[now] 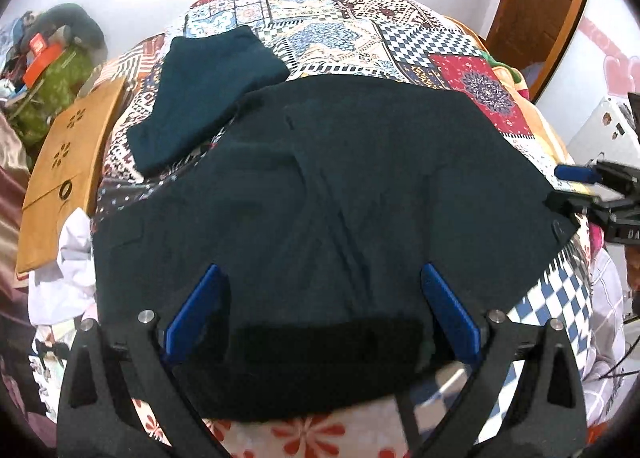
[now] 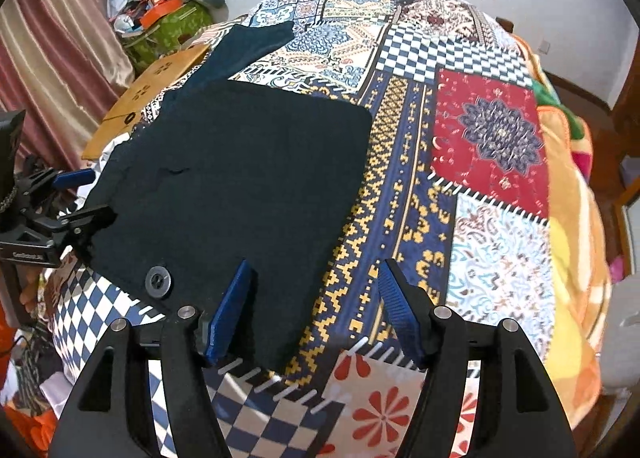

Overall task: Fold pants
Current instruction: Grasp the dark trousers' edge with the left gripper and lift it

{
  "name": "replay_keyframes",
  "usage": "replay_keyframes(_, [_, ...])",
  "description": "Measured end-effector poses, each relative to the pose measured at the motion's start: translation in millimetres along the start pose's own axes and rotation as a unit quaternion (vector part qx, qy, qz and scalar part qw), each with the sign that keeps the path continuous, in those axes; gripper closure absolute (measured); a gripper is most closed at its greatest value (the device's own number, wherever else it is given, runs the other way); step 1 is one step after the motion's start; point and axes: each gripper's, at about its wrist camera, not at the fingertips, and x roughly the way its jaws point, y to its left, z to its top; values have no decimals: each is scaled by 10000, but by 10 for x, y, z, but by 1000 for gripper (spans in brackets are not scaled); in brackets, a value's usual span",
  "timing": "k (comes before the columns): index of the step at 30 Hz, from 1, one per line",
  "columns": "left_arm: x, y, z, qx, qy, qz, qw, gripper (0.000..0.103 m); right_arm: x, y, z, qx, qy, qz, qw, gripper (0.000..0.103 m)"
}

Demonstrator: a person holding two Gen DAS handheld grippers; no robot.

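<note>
Dark navy pants (image 1: 340,186) lie folded and flat on the patchwork quilt (image 1: 360,26). My left gripper (image 1: 320,268) hovers open over their near edge, both blue fingers (image 1: 200,310) above the cloth with nothing pinched. In the right wrist view the pants (image 2: 240,178) fill the centre left, with a grey button (image 2: 159,281) near the front corner. My right gripper (image 2: 316,264) is open, one finger over the pants' near corner and the other over the quilt (image 2: 420,218). Each gripper shows in the other's view: right gripper (image 1: 568,186), left gripper (image 2: 86,196), each at a side edge of the pants.
A folded teal garment (image 1: 208,98) lies behind the pants on the left. A wooden board (image 1: 68,162) leans off the bed's left side beside white cloth (image 1: 68,270) and a cluttered pile (image 1: 60,58). An orange blanket (image 2: 572,218) covers the right side; curtains (image 2: 52,58) hang left.
</note>
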Motion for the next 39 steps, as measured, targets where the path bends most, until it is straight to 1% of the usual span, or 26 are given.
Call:
replay_keyframes(3, [-164,113,-85,-183,-109,-123,9997,2,-132,101,95,-252,-148,-85,9995,41])
replay_keyframes(4, [-203,141,-100,-240,-132,-104,9996,2,-176,137,135,-309,-215,-84,9993,41])
replay_keyframes(7, [-462,361,-166,-570,-510,317,9966,2,-318,263,290,-437,-489,24,9978,40])
replay_keyframes(9, [-622,565,-219,-878,-734,549,9919,2,-387,358,384,-506,-689,127,9963,39])
replay_keyframes(10, [-668,649,-241,-1001,-782,610,9900,2,-412,427,437,-545,-793,199,9952,37])
replay_keyframes(11, [-744,811,-291,-1267,-839,670,9861,2,-428,489,469,-569,-883,257,9941,36])
replay_keyframes(12, [-773,898,-325,-1406,-847,665,9842,2,-429,570,530,-612,-973,343,9928,36])
replay_keyframes(13, [-800,1036,-372,-1629,-841,618,9811,2,-417,633,555,-641,-1017,394,9920,36])
replay_keyframes(14, [-820,1208,-451,-1945,-824,543,9759,2,-386,713,598,-688,-1053,465,9910,36])
replay_keyframes(15, [-824,1297,-500,-2110,-810,522,9727,2,-349,771,615,-731,-1061,501,9904,36])
replay_keyframes(17, [-797,1529,-654,-2540,-687,390,9640,2,-224,916,654,-815,-996,569,9901,36])
replay_keyframes(19, [-740,1675,-804,-2816,-548,164,9578,2,-53,1046,662,-888,-829,656,9904,36])
replay_keyframes(20, [-689,1743,-893,-2982,-452,26,9534,2,30,1105,664,-919,-726,699,9907,36])
replay_keyframes(22, [-592,1800,-1009,-3185,-288,-197,9473,2,211,1202,649,-980,-464,742,9913,36])
replay_keyframes(24, [-467,1808,-1114,-3399,-104,-462,9393,2,360,1271,614,-1046,-226,728,9916,36])
replay_keyframes(26, [-302,1819,-1240,-3667,148,-896,9259,2,482,1317,568,-1133,24,730,9909,36])
replay_keyframes(27, [-257,1817,-1279,-3747,217,-1012,9214,2,535,1334,541,-1169,151,740,9903,36])
replay_keyframes(29, [-108,1831,-1380,-3995,424,-1278,9068,2,584,1336,503,-1174,242,732,9901,36])
replay_keyframes(30, [-50,1830,-1412,-4077,491,-1383,9012,2,584,1319,494,-1166,228,770,9899,36])
replay_keyframes(31, [18,1828,-1445,-4184,557,-1531,8935,2,578,1317,501,-1166,236,797,9897,36])
replay_keyframes(32, [96,1825,-1476,-4322,611,-1744,8827,2,575,1313,506,-1165,252,823,9894,36])
replay_keyframes(34, [175,1851,-1485,-4517,538,-1966,8686,2,568,1299,502,-1153,262,856,9893,36])
replay_keyframes(35, [196,1874,-1476,-4563,512,-2060,8642,2,563,1304,498,-1166,255,856,9892,36])
replay_keyframes(36, [245,1903,-1464,-4642,490,-2225,8559,2,559,1305,490,-1188,243,851,9890,36])
replay_keyframes(38, [353,1961,-1433,-4863,478,-2437,8378,2,569,1307,501,-1190,242,870,9888,35])
replay_keyframes(39, [391,1982,-1415,-4918,458,-2495,8329,2,576,1309,505,-1180,245,887,9887,35])
